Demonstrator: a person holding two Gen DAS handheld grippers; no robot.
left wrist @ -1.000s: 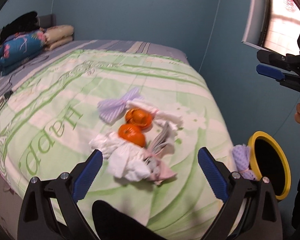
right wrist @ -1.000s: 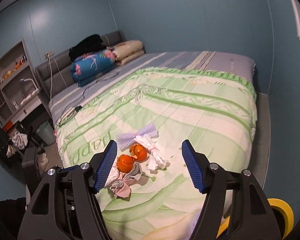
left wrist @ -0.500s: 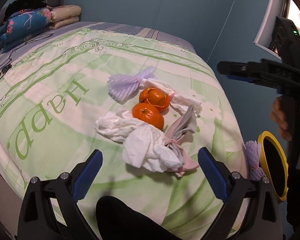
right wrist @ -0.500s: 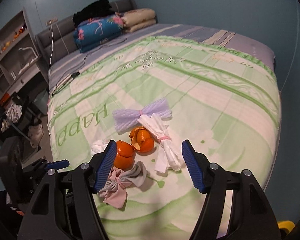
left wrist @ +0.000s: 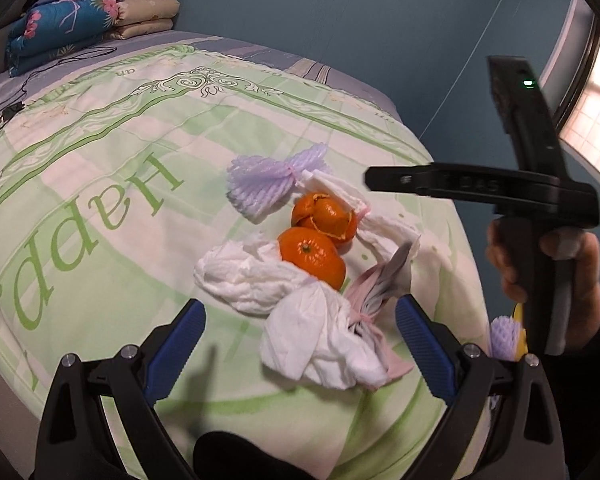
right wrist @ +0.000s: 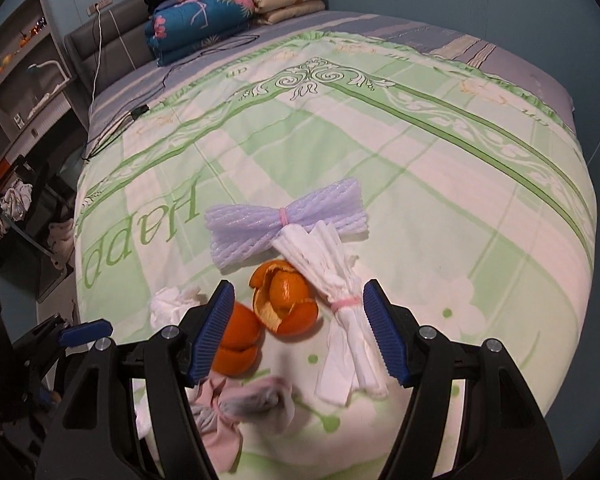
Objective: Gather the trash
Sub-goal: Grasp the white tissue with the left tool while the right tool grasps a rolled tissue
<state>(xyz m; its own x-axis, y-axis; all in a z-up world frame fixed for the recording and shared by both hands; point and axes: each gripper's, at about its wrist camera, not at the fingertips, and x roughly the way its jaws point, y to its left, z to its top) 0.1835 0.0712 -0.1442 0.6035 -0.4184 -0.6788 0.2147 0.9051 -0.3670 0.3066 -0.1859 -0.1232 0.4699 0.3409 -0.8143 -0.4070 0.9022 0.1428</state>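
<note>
Since a second ago we have brought both claws down and closer to the trash pile, which now fills the lower middle of each view. Our right claw (right wrist: 298, 334) hangs wide above the peel (right wrist: 284, 300) and the tied tissue (right wrist: 346, 318), touching nothing. Our left claw (left wrist: 300, 350) is also wide and empty, with the crumpled tissue (left wrist: 320, 340) between its tips and an orange (left wrist: 312, 256) just beyond. The purple net (right wrist: 284, 220) lies further up the bed (right wrist: 420, 140). We judge a first grasp is near; nothing here is yet collected.
</note>
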